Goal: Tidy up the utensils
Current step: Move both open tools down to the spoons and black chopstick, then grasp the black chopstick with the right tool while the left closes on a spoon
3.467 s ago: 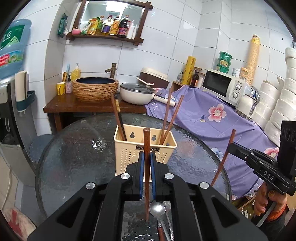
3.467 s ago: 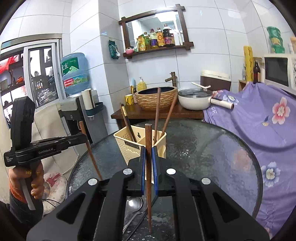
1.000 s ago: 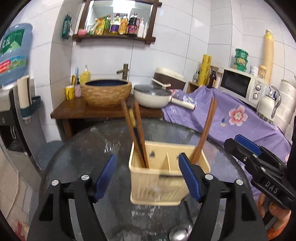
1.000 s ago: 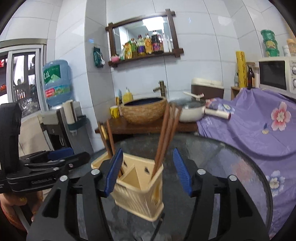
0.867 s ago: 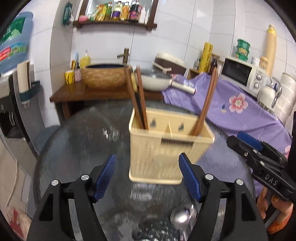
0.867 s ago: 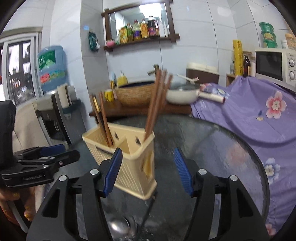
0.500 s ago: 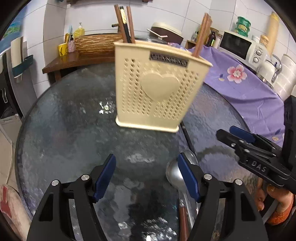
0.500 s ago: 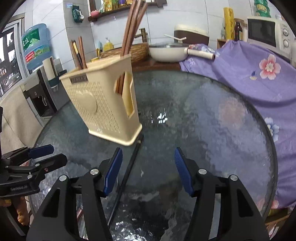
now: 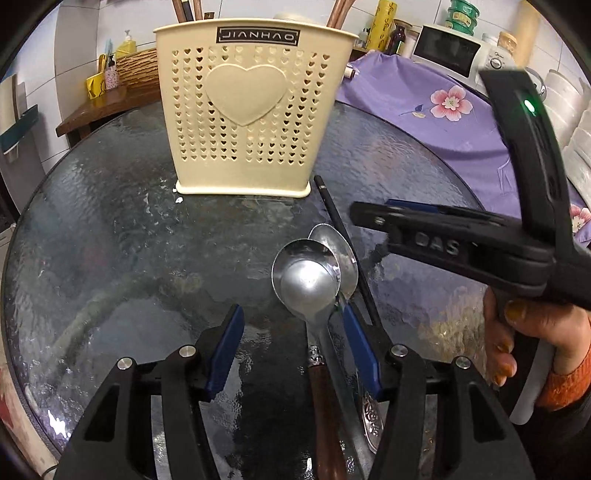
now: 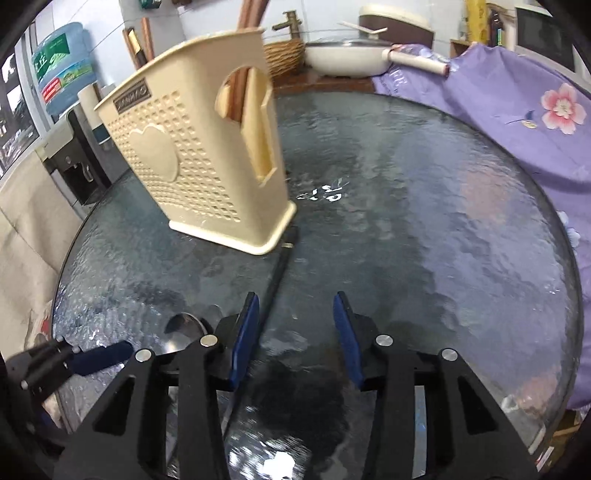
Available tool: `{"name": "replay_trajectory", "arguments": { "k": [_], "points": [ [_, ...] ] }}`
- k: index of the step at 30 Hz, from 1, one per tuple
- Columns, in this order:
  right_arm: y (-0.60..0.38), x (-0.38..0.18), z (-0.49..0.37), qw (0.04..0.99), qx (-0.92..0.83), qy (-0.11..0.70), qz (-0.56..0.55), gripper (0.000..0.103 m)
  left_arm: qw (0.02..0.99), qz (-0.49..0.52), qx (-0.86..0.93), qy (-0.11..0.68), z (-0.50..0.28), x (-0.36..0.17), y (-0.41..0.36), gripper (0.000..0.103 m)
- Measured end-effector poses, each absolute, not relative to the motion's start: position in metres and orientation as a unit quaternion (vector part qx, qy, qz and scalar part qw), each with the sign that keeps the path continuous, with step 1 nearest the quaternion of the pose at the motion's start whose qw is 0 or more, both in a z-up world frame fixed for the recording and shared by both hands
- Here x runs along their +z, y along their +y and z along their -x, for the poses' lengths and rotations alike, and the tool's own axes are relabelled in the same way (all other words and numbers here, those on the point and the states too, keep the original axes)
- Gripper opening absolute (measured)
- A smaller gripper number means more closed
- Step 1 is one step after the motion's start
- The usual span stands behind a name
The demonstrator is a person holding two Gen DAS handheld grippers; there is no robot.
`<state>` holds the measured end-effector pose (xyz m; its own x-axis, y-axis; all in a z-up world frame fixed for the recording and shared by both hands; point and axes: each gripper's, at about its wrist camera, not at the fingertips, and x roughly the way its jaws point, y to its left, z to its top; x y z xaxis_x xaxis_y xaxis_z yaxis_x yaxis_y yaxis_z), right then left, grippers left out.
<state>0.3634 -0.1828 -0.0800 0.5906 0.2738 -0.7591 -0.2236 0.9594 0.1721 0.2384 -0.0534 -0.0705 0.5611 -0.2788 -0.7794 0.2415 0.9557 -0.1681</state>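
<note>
A cream perforated utensil holder (image 9: 255,99) (image 10: 207,155) stands on the round glass table (image 9: 110,240), with brown chopsticks (image 9: 340,14) sticking out of it. In front of it lie two metal spoons (image 9: 306,280), overlapping, and a black chopstick (image 9: 347,251) (image 10: 277,273). My left gripper (image 9: 291,347) hangs low over the spoon handles, which run between its closing jaws near the right pad, untouched. My right gripper (image 10: 295,339) is closing too, with the black chopstick just inside its left pad. A hand (image 9: 524,332) holds the right gripper (image 9: 443,240).
A purple flowered cloth (image 9: 424,122) (image 10: 517,110) covers furniture right of the table, with a microwave (image 9: 450,48) behind it. A white pan (image 10: 347,51) and a woven basin sit on the wooden stand behind. A water dispenser (image 10: 62,81) stands at the left.
Both grippers, each shut on a chopstick earlier, have let go, sunk towards the table and tilted down. The holder now fills the upper view, and both pairs of jaws have narrowed.
</note>
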Motion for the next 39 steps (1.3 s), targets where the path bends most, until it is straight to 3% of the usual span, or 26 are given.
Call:
{"name": "replay_trajectory", "arguments": {
  "k": [12, 18, 23, 39],
  "points": [
    [-0.156, -0.092, -0.393, 0.882, 0.119, 0.455, -0.018, 0.033, 0.879, 0.028, -0.148, 0.452, -0.235, -0.073, -0.056, 0.047],
    [-0.145, -0.093, -0.391, 0.884, 0.110, 0.454, 0.033, 0.014, 0.879, 0.021, -0.150, 0.452, -0.236, -0.073, -0.063, 0.046],
    [-0.149, -0.094, -0.384, 0.882, 0.121, 0.452, 0.047, 0.009, 0.881, 0.014, -0.142, 0.452, -0.240, -0.074, -0.068, 0.046],
    [-0.152, -0.096, -0.368, 0.883, 0.122, 0.449, 0.057, 0.008, 0.880, -0.006, -0.133, 0.455, -0.253, -0.079, -0.093, 0.036]
  ]
}}
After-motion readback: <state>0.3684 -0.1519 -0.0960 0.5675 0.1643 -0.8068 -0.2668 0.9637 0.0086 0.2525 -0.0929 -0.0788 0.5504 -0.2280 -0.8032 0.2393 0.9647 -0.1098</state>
